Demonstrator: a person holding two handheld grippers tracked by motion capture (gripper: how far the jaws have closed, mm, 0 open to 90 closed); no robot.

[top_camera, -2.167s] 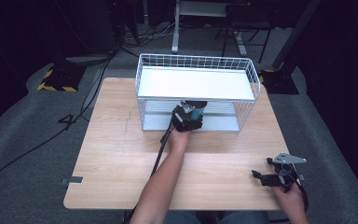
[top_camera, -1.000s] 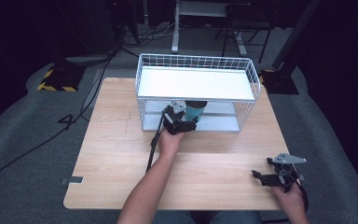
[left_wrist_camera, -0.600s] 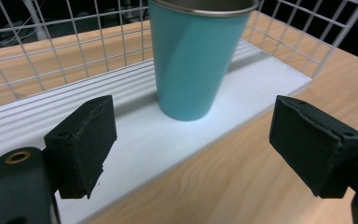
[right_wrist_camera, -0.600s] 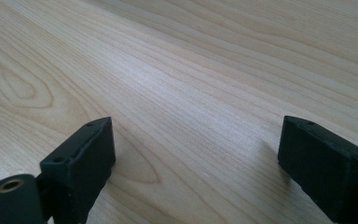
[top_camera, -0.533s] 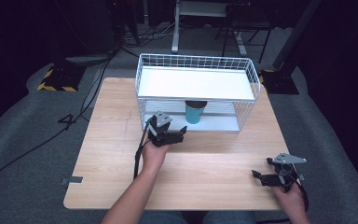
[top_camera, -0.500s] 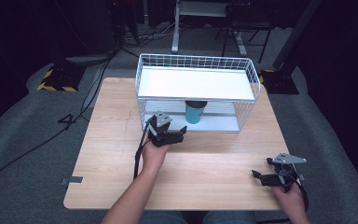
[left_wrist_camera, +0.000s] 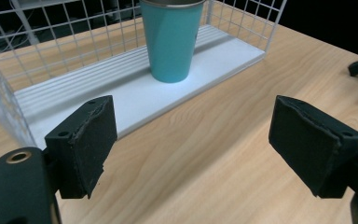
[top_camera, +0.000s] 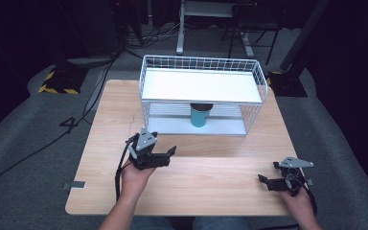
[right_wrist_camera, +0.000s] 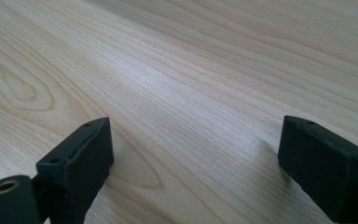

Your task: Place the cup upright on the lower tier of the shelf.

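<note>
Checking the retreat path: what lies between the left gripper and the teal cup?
Bare wooden table, then the shelf's white bottom board under the teal cup; left gripper view shows it.

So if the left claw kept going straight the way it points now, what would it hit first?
Probably the teal cup on the lower shelf of the wire rack. The open left claw points across bare table at it, though the shelf's front edge could catch a low claw first.

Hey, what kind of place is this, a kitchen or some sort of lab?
Likely a lab or recording studio, not a kitchen. A bare wooden table holds one white wire rack with a teal cup on its lower shelf, while cables trail over grey carpet and hazard-striped tape marks the dark floor.
</note>
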